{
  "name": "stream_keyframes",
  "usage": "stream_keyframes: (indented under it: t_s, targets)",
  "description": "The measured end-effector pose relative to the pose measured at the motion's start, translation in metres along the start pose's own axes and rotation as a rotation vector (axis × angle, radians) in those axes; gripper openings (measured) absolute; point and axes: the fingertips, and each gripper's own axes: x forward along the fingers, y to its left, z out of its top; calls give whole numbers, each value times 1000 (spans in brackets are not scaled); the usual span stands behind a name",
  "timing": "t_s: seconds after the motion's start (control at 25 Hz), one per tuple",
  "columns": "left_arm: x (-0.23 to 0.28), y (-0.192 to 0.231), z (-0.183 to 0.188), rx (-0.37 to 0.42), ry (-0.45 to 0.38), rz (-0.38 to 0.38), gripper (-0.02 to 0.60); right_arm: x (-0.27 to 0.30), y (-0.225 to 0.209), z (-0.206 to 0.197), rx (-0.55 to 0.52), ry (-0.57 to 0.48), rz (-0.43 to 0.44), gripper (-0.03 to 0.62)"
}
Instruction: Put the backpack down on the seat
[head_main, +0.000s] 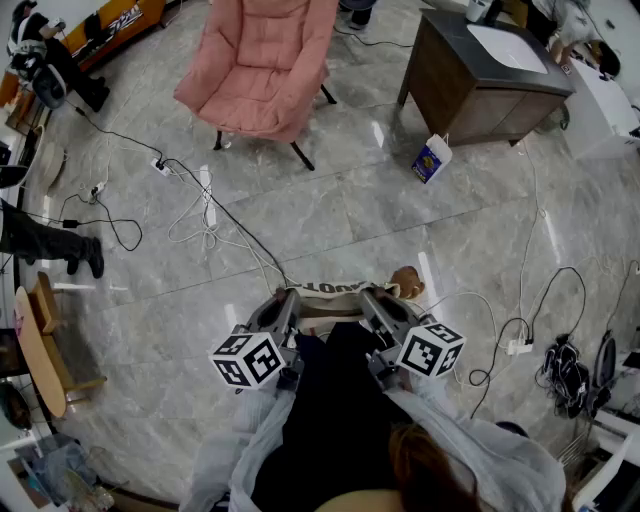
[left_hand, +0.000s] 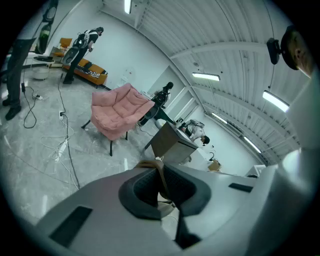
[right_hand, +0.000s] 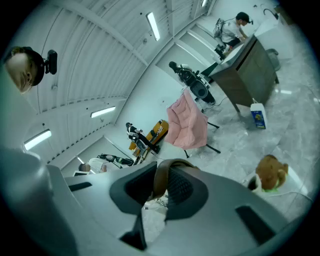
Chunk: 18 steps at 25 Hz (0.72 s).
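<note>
**Well short of the pink chair (head_main: 262, 60), the backpack (head_main: 335, 288) is held up by both hand-held grippers**

Each gripper is clamped on a strap. The left hand-held gripper (head_main: 283, 305) has its dark pads closed tight on a thin brown strap (left_hand: 161, 175), which runs upright between them. The right hand-held gripper (head_main: 377, 305) pinches a broader brown strap (right_hand: 160, 175) that loops over the top of its pads.

From the head view the two grippers sit side by side, close in front of the person's body. The cream top edge of the backpack, printed with dark lettering, stretches between their tips. A brown plush toy (head_main: 407, 282) sits at the backpack's right end, just beside the tip of the right hand-held gripper. The right gripper view shows the toy at lower right, with a bit of green under it.

The pink chair stands well apart from the backpack, across a stretch of grey marble-look floor (head_main: 330, 215), on thin black legs. To its right is a dark wooden desk (head_main: 480, 90) with a white top. A blue-and-white carton (head_main: 431, 158) stands on the floor near the desk's front corner.

White and black cables (head_main: 225, 215) trail over the floor between the chair and the person, with a white power strip (head_main: 206, 190) among them. In the right gripper view another person (right_hand: 232, 27) leans over the far side of the desk.
</note>
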Motion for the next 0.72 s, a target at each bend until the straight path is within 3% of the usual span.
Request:
stream_keyframes:
  t_s: [0.28,0.56,0.72]
  targets:
    - [-67,-9,-48,-13,55,-75,26,-36,26,-40,-13,-77,-45,58]
    - [-113,-12,-37,98,11,-140,26,-46,71,-60,-44,-186,-1,58]
    - [-121,-12,-28,118,-16,-140,26,-46,81,-63,-55,-170,-8,60]
